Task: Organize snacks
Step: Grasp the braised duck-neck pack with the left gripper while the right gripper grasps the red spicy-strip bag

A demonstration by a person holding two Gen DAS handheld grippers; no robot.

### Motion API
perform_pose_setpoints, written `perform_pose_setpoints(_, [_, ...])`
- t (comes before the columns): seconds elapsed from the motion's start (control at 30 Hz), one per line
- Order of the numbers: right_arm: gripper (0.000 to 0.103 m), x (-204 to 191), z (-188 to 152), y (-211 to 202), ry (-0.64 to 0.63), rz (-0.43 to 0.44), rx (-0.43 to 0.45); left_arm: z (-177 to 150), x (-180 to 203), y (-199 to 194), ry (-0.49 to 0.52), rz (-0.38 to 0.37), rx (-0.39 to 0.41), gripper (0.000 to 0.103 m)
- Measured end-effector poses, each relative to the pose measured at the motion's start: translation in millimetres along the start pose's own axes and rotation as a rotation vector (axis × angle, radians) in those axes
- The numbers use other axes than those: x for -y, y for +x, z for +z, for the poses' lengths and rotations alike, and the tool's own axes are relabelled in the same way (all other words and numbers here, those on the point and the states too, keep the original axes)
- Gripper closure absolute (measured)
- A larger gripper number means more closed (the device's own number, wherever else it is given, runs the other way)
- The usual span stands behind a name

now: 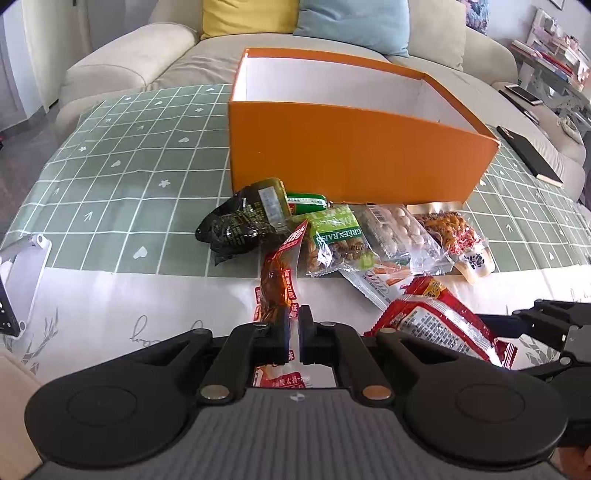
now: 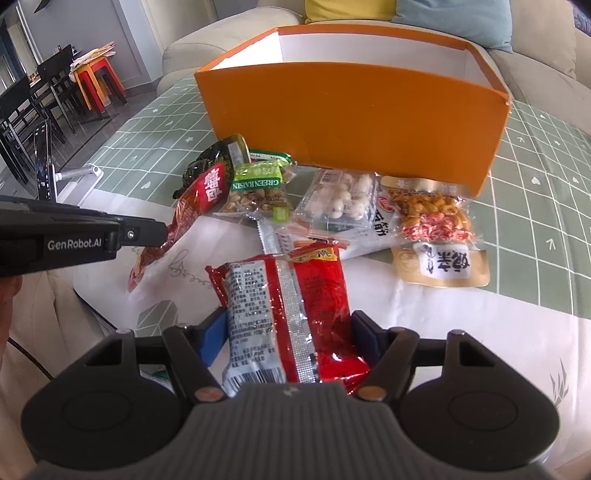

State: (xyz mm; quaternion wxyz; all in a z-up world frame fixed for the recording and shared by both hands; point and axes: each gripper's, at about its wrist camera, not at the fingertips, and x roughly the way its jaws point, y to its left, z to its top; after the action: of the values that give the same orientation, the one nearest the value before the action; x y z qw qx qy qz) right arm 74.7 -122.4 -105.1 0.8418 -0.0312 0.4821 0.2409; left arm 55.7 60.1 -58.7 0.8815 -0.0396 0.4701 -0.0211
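An open orange box (image 1: 343,147) (image 2: 351,110) with a white inside stands on the table. Several snack packs lie in front of it: a green raisin pack (image 1: 336,240) (image 2: 258,188), a clear pack of white balls (image 1: 399,229) (image 2: 343,199), a gold nut pack (image 1: 454,232) (image 2: 436,225), and a dark pack (image 1: 240,221). My left gripper (image 1: 294,332) (image 2: 162,236) is shut on a long red-brown pack (image 1: 277,280) (image 2: 192,206). My right gripper (image 2: 288,332) is open, its jaws on either side of a red and silver pack (image 2: 284,314) (image 1: 436,317).
A green checked cloth (image 1: 129,166) and a white sheet (image 2: 461,332) cover the table. A phone on a white stand (image 2: 46,162) is at the left. A black notebook (image 1: 528,155) lies at the right. A sofa with cushions (image 1: 314,18) is behind.
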Motion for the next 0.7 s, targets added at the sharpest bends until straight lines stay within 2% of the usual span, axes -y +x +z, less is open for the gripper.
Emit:
perform_pose_setpoints(0.23, [0.034,-20.6,6.1,1.7,-0.026,0.085,-0.03,2.6,-16.2,-7.4,-0.038,-0.009,-0.018,0.1])
perform_pose_setpoints(0.5, [0.034,-51.4,27.8,19.6,-0.105,0.05,0.001,3.3,-32.5,-10.4,-0.072,-0.061,-0.042,0.101])
perform_pose_setpoints(0.6, [0.034,-60.0,33.5,28.8,-0.133,0.036,0.0,3.9,-40.1,-13.0,-0.082,-0.054,-0.038,0.101])
perform_pose_setpoints(0.7, [0.034,-69.0,36.7,37.3,-0.164,0.032,-0.007,3.5,-54.5,-13.2,-0.127,-0.072,-0.043,0.101])
